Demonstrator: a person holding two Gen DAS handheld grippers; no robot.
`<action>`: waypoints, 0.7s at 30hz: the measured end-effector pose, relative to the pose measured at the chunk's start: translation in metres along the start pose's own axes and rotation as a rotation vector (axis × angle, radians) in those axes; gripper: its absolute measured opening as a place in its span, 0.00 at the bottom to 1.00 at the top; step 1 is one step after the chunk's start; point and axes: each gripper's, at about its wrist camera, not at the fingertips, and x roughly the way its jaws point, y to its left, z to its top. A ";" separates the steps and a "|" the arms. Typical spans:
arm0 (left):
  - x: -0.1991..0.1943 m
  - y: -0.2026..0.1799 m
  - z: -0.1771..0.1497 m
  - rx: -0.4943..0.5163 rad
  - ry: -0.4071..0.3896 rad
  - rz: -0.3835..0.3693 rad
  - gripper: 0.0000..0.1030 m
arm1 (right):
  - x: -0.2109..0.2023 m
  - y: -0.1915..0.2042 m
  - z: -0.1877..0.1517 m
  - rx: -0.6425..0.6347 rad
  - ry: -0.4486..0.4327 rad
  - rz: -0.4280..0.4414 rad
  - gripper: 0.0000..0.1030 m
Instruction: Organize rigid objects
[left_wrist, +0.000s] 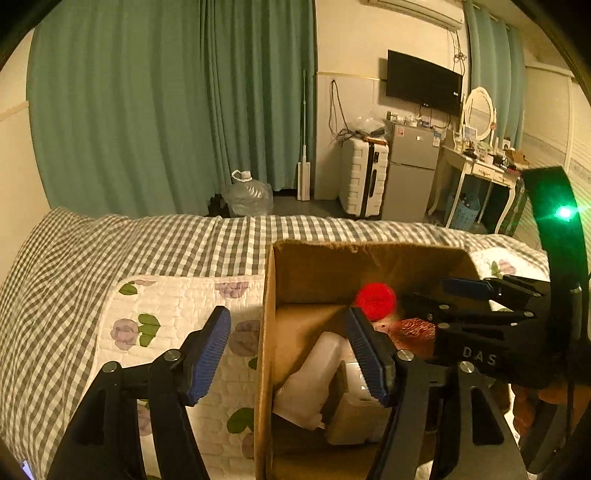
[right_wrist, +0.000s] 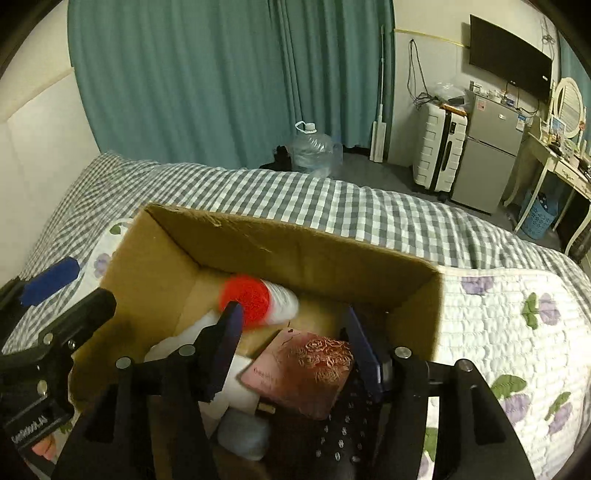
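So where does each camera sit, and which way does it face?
Left wrist: on the left gripper, facing the cardboard box's left wall; its open fingers straddle it, and the right gripper shows.
Right wrist: on the right gripper, above the box; open fingers over a pink embossed box.
Shared: the box, red-capped bottle, checked bedspread.

Both views are dim, with a warm yellowish cast in the left wrist view and a cooler one in the right. Fisheye bending curves the curtains (left_wrist: 147, 110) and blackens the corners. A green lamp (left_wrist: 564, 212) flares; the red cap (right_wrist: 245, 299) is blurred.
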 end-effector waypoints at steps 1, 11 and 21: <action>-0.007 0.000 0.002 0.002 -0.009 0.002 0.67 | -0.005 0.000 0.001 -0.002 -0.005 -0.005 0.58; -0.113 -0.005 0.031 0.038 -0.166 0.070 0.70 | -0.130 0.025 0.002 -0.028 -0.153 -0.156 0.82; -0.229 -0.001 0.036 0.058 -0.354 0.092 0.72 | -0.267 0.050 -0.019 -0.019 -0.326 -0.217 1.00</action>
